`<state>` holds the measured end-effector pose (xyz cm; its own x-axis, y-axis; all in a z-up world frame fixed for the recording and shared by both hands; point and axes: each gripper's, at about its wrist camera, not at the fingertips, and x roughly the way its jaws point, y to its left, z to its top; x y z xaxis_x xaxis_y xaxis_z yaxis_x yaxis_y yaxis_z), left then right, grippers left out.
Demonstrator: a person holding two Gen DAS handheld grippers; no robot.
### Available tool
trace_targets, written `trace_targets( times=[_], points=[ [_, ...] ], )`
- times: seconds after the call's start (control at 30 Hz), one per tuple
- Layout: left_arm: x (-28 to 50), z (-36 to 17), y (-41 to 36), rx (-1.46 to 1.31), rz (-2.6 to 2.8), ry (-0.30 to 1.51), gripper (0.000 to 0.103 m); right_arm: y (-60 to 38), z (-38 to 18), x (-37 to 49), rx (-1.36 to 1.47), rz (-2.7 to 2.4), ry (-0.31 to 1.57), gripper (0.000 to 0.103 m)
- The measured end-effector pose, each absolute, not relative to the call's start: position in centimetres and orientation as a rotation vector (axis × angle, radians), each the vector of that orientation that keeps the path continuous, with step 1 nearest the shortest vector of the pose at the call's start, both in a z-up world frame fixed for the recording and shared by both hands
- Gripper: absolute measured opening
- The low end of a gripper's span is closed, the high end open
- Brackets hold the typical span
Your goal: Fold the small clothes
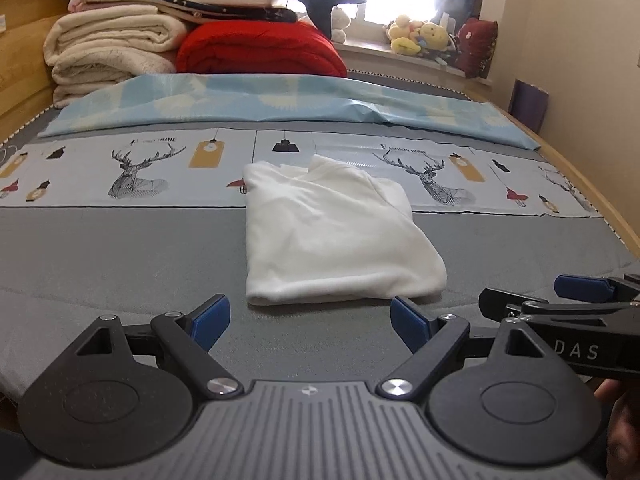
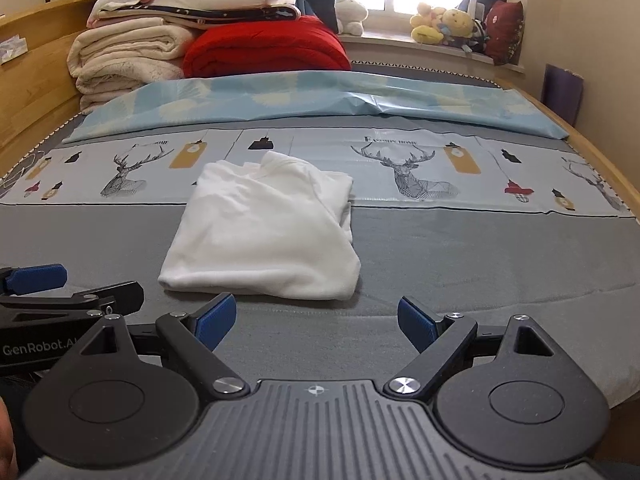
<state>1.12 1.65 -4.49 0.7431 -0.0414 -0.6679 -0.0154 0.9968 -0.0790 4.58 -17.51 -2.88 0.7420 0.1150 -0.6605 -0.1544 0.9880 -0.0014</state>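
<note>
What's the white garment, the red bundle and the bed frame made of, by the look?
White garment: soft matte knit, likely cotton; limp rounded folds, faint nap.
Red bundle: puffy quilted textile, probably a padded duvet; stitched ridges, bulging roll.
Bed frame: light wood with a smooth sealed finish; visible grain, slight sheen.

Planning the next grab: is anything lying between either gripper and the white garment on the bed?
Nothing visible does. Only bare grey sheet separates the open left gripper and open right gripper from the folded white garment, just ahead of both.
</note>
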Motion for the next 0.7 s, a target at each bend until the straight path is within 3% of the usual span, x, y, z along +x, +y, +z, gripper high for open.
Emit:
trace_targets(
  times=[0.7],
  points=[
    [1.11, -4.46, 1.36, -0.079, -0.017, 0.732, 0.091, -17.28, -2.99, 4.59, -0.061, 0.135, 0.725, 0.088]
  ],
)
